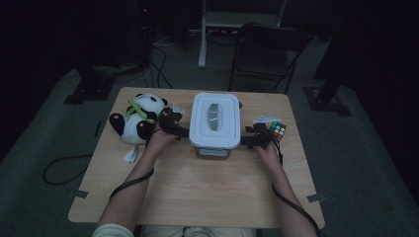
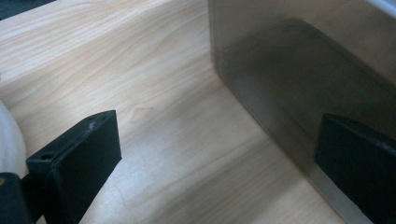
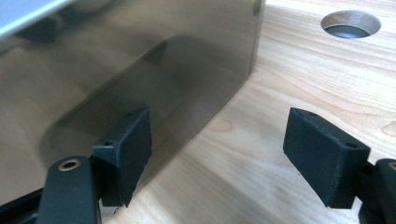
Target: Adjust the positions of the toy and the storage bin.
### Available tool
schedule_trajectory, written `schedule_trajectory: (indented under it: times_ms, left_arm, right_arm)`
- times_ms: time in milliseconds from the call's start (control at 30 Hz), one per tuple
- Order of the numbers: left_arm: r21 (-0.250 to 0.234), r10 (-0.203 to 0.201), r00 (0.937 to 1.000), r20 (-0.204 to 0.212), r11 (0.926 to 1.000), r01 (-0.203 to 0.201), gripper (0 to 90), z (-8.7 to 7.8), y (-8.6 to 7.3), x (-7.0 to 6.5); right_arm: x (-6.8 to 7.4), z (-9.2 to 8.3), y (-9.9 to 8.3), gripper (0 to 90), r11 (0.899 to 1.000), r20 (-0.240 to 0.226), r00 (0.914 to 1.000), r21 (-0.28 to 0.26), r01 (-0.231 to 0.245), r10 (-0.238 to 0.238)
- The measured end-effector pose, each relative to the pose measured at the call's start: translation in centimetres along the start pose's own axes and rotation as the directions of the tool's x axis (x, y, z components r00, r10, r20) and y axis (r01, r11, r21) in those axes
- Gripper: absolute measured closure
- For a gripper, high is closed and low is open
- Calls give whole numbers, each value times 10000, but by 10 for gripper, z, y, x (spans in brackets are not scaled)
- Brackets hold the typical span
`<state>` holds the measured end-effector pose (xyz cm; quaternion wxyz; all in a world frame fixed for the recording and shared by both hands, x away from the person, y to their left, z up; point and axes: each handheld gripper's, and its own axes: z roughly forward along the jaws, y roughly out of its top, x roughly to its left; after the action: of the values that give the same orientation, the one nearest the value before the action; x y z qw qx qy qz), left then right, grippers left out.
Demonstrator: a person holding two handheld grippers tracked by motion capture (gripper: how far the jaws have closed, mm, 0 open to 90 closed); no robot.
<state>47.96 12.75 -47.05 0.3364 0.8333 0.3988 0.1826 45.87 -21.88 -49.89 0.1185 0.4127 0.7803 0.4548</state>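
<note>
Container [image 1: 215, 124] flanked by both grippers at mid-table.
Left gripper [image 1: 174, 124] and right gripper [image 1: 257, 137] stood wide open beside its clear side walls, holding nothing, seemingly set for a two-sided lift; panda toy [image 1: 136, 119] and puzzle cube [image 1: 277, 131] sat just outside them.

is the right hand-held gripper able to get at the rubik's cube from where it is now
Probably yes. The right hand-held gripper sits with open jaws at the side of the lidded box, and the rubik's cube lies on the table just beside that hand, with nothing between them.
</note>
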Motion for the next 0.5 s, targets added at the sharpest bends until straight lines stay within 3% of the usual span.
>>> schedule_trajectory:
  times_ms: [167,300,333,433,500]
  left_arm:
    - [277,299,9988,386,9991,-309,14,-2,-3,-7]
    - [231,418,9982,430,9988,-428,13,-1,-3,-8]
    - [-138,-230,9975,672,9996,240,12,5,-3,-3]
    - [4,-964,9944,427,9953,965,13,13,-1,3]
    - [-48,-1204,9926,136,9927,1205,13,17,2,4]
  right_arm:
    - [0,-4,-6,229,10000,36,10000,-58,-66,66]
    - [-4,-7,-8,227,9996,28,9997,-152,-250,250]
    - [-8,-9,-8,181,9994,337,9991,-217,-252,259]
    - [-12,-9,-5,180,9977,863,9944,-347,-585,613]
    - [-14,-7,-1,181,9961,1135,9907,-544,-694,752]
